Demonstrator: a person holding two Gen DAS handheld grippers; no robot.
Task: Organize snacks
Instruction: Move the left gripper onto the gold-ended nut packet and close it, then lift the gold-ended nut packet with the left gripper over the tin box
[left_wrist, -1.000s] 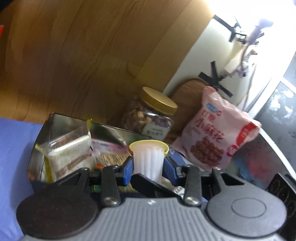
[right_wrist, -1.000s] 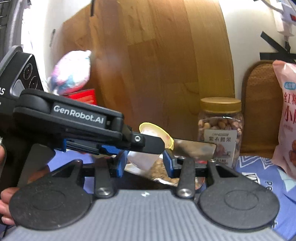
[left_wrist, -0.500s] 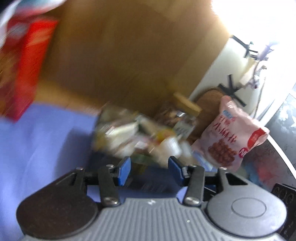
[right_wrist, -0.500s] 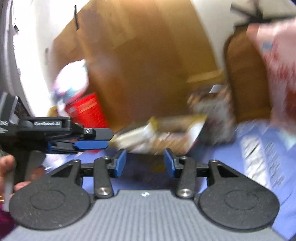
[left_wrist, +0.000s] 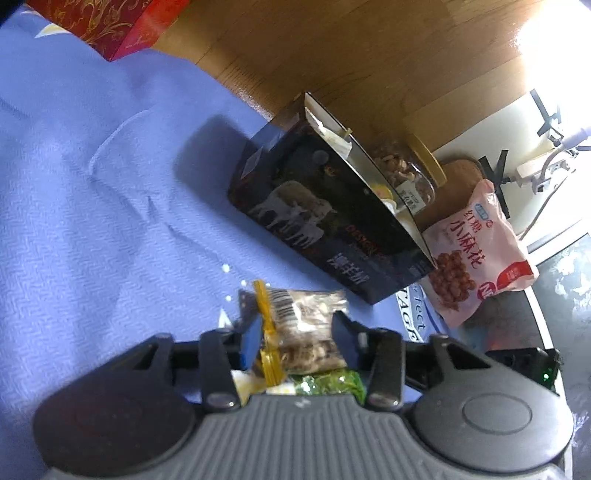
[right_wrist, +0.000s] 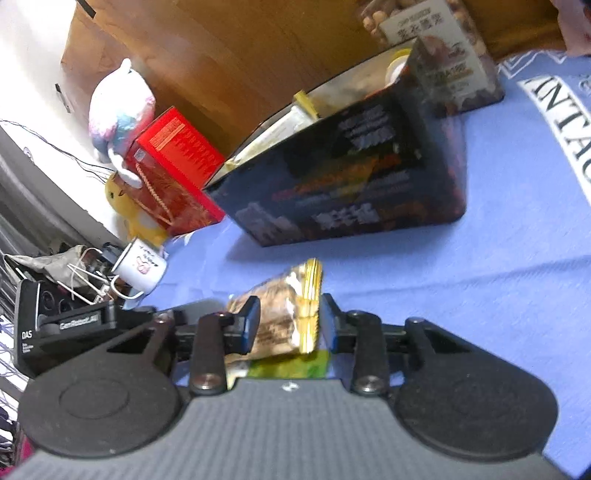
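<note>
– Left tool (left_wrist: 297, 328) is spread, with the packet (left_wrist: 306, 332) lying between its fingers. My right tool (right_wrist: 290, 321) is spread too, and a packet sits in its gap as well.

– Is that one packet or two?

– I cannot tell. It looks the same in both views, clear with a yellow sealed edge. In the right view the left tool's body is out at 9 o'clock, so both tools may be around one packet.

– Is either tool gripping it?

– No. The yellow edge is at or near one pad on each side, but nothing is pinched.

– How would you take it?

– I'd use one tool only. I'd close across the full middle of the packet and not on the thin seal, which I judge would slip. A green packet (left_wrist: 325, 382) lies under it at 6 o'clock, so I'd lift straight up to leave that one on the cloth (left_wrist: 110, 184).

– And where does it go?

– My guess is the box (left_wrist: 332, 221). It stands open-topped at 1 o'clock from the left tool and already holds snacks. I'd carry the packet high enough to clear the rim.
</note>
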